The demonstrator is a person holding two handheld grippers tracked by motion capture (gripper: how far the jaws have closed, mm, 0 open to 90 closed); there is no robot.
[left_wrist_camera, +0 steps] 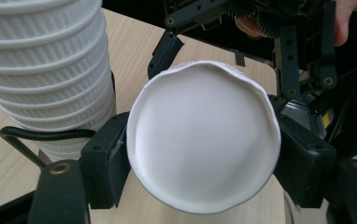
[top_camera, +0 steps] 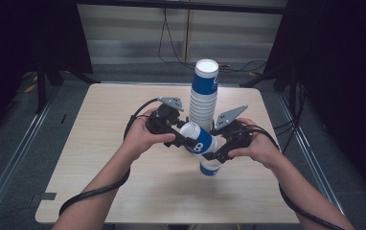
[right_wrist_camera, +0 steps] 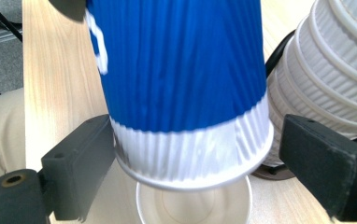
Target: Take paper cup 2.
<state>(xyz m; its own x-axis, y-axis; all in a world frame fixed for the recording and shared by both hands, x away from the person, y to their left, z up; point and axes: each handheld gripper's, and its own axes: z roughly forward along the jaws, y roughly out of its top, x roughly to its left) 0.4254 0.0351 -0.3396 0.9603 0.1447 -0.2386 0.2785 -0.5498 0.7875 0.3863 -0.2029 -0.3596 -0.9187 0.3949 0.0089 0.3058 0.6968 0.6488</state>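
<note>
Left gripper (top_camera: 183, 140) clamps the blue cup's (top_camera: 201, 142) base, tilted just in front of the stack (top_camera: 203, 98).
Right gripper (top_camera: 218, 154) brackets its rim end, one pad touching, the other apart; a second cup (right_wrist_camera: 193, 205) sits beneath; stacking seems unfinished.

One cup stack (top_camera: 203, 96), two loose cups (top_camera: 199, 140)

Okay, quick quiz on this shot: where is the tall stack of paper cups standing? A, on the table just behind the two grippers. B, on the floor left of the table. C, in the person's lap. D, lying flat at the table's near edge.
A: in the high view the stack of cups stands upright on the table, just beyond the left gripper and right gripper.
</note>
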